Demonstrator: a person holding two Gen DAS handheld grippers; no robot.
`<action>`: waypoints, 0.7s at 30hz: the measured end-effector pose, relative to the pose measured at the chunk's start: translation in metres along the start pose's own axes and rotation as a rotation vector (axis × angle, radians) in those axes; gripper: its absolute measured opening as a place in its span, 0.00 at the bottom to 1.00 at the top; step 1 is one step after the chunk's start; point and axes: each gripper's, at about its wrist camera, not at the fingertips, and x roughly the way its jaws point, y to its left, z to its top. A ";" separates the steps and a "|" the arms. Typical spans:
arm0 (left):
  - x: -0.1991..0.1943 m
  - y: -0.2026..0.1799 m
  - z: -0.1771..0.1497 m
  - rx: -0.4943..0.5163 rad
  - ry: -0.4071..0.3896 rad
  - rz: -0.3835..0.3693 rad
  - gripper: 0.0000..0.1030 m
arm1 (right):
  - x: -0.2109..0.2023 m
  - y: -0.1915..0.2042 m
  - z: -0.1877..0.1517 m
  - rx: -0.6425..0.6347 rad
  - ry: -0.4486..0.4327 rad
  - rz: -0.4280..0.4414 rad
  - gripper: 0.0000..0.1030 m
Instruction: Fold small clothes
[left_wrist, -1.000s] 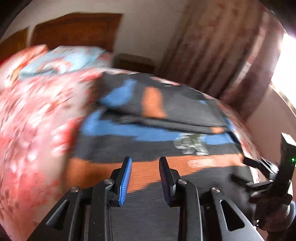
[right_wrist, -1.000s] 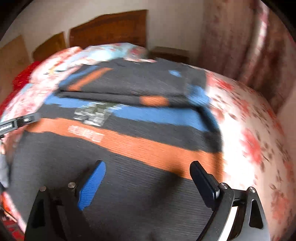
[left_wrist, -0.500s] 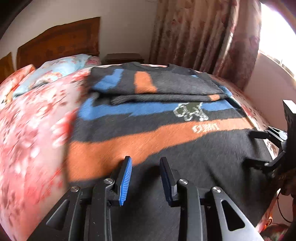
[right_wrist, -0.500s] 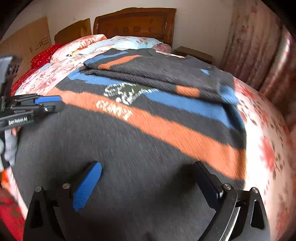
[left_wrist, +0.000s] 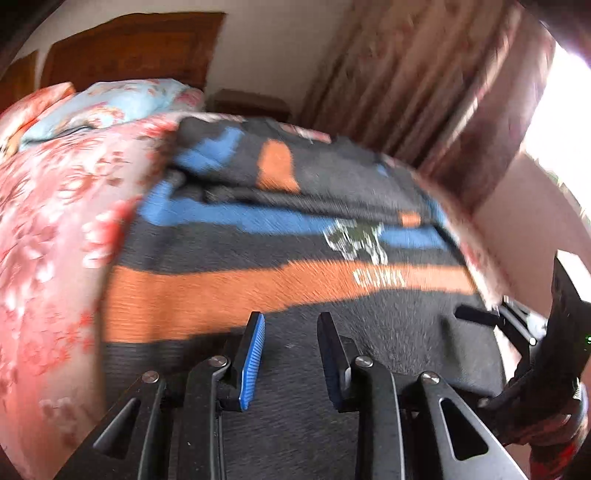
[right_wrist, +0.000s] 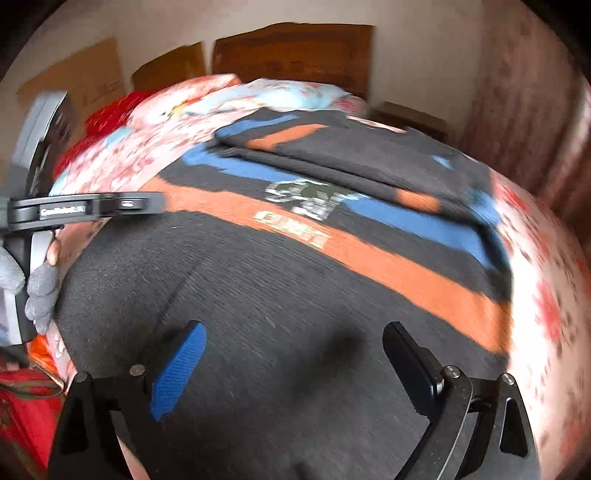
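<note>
Currently we hold both grippers released over the sweater's (right_wrist: 295, 295) near hem on the bed (left_wrist: 55, 221). Left gripper (left_wrist: 290, 354) gap is narrow, right gripper (right_wrist: 295, 365) wide. Stripes run crosswise; the folded sleeves lie ahead.

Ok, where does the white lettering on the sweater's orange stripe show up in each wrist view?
Left wrist: lettering sits right of centre, mid-height.
Right wrist: lettering sits at centre, just above mid-height.
Shared landmark: the white-green emblem directly above it on the sweater.
</note>
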 end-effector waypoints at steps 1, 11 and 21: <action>0.004 -0.005 -0.004 0.032 0.012 0.012 0.29 | 0.010 0.006 0.003 -0.021 0.024 -0.008 1.00; -0.036 0.017 -0.055 0.158 -0.071 0.043 0.29 | -0.009 -0.026 -0.041 0.000 0.045 -0.037 1.00; -0.036 0.012 -0.056 0.177 -0.065 0.095 0.29 | -0.019 -0.033 -0.054 0.024 0.026 -0.063 1.00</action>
